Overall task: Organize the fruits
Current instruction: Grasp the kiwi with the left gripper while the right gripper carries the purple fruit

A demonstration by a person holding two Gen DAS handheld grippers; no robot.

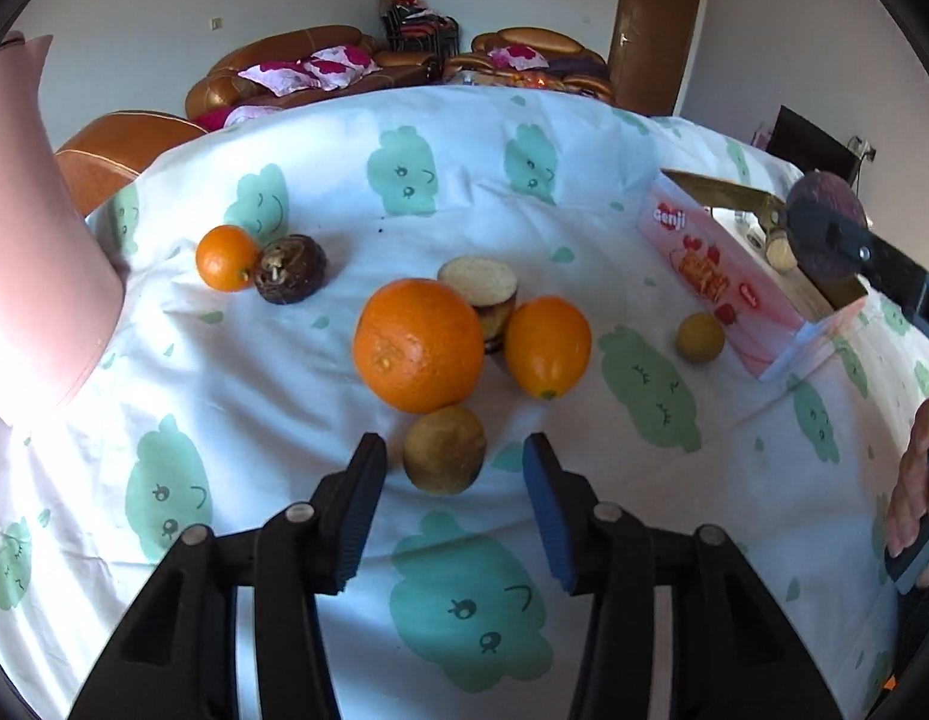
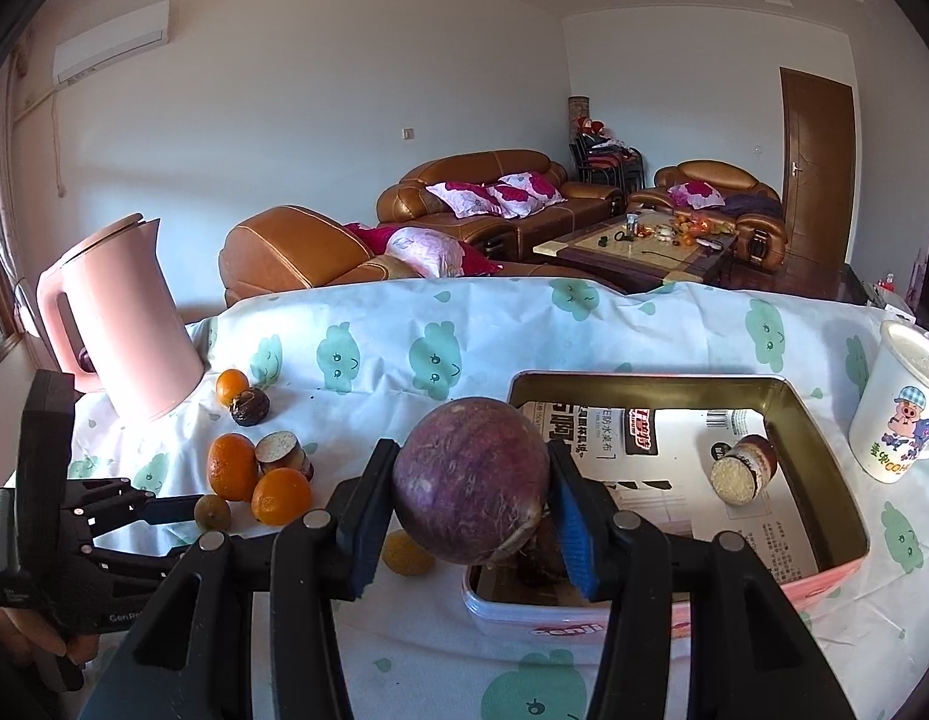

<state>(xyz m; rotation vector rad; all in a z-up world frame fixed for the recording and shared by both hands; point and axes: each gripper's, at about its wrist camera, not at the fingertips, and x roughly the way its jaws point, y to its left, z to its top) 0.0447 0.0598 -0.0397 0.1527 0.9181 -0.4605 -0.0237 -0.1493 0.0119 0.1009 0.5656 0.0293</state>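
My right gripper (image 2: 471, 483) is shut on a round purple fruit (image 2: 470, 477) and holds it above the near edge of the open pink tin box (image 2: 824, 576). A brown cut piece (image 2: 743, 468) lies inside the box. My left gripper (image 1: 452, 468) is open, its jaws on either side of a small brownish fruit (image 1: 445, 450). Beyond it lie a big orange (image 1: 417, 353), a smaller orange (image 1: 547, 345), a cut brown piece (image 1: 481, 288), a small orange (image 1: 224, 257) and a dark wrinkled fruit (image 1: 290, 269). A small yellow fruit (image 1: 699, 337) lies beside the box (image 1: 722, 276).
A pink kettle (image 2: 119, 324) stands at the table's left. A white cartoon mug (image 2: 902, 414) stands right of the box. The table wears a white cloth (image 1: 344, 540) with green prints. Sofas and a coffee table stand beyond.
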